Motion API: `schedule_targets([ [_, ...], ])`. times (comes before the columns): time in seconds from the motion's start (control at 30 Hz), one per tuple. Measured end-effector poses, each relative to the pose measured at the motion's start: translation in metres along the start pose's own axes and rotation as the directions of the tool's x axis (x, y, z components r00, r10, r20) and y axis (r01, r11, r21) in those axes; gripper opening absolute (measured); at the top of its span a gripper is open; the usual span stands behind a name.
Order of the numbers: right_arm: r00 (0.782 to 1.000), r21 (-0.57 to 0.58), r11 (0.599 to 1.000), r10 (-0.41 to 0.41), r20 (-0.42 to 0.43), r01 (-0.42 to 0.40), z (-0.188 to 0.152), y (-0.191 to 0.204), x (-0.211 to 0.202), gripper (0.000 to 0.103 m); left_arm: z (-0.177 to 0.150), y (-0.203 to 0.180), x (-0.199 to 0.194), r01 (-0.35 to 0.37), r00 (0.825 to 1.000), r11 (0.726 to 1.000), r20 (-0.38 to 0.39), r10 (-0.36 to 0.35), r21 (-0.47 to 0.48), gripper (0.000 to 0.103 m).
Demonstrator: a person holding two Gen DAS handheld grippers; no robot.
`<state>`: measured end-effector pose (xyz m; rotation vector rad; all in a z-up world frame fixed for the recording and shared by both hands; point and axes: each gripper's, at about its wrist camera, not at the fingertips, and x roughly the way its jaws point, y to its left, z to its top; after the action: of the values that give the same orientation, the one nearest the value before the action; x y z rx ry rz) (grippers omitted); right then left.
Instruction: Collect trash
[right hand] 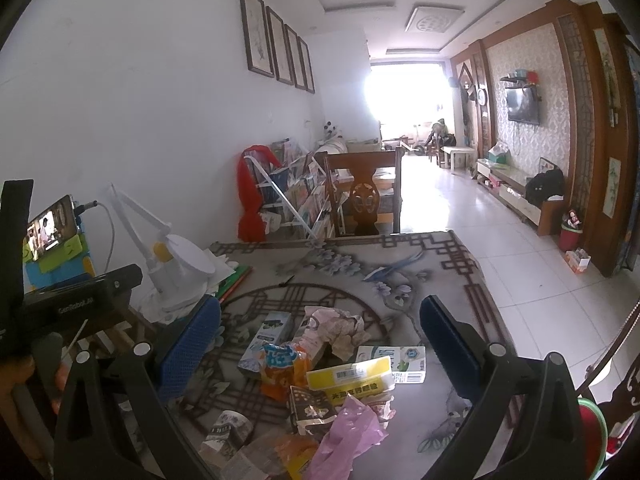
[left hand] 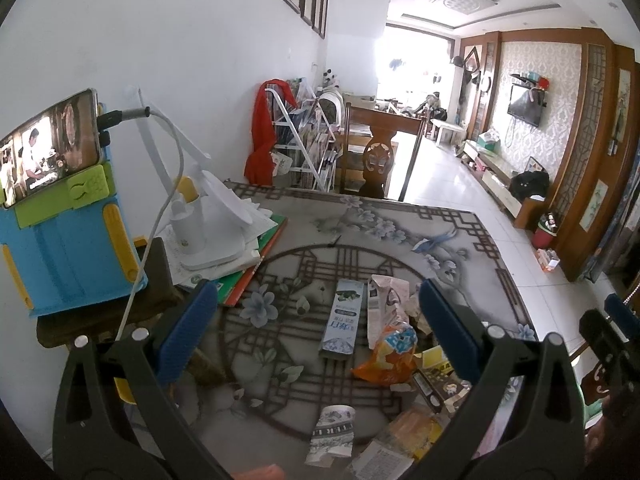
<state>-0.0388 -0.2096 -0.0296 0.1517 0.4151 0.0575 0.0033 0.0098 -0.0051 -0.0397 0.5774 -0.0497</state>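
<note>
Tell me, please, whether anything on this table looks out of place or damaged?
Yes: a pile of crumpled trash litters the patterned table, including an orange snack bag, a pink plastic bag and a flattened paper cup.

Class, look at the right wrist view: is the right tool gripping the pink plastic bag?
No. The right tool hangs open above the pink plastic bag, gripping nothing.

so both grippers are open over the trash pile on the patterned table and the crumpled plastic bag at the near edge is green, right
Not quite. The crumpled plastic bag at the near edge is pink, not green; the right wrist view shows it. The rest holds: the left gripper and right gripper are both open over the trash pile on the patterned table.
</note>
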Motion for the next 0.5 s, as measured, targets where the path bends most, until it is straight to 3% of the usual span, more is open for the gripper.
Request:
schedule_targets([
  [0.5,1.000,0.000,1.000,-0.006,-0.011,0.006,-0.0067,0.0028,0.0008,0.096,-0.0052,0.0022,0.0021,-0.007,1.000,1.000,-0.011,0.007,-0.008,0.099],
])
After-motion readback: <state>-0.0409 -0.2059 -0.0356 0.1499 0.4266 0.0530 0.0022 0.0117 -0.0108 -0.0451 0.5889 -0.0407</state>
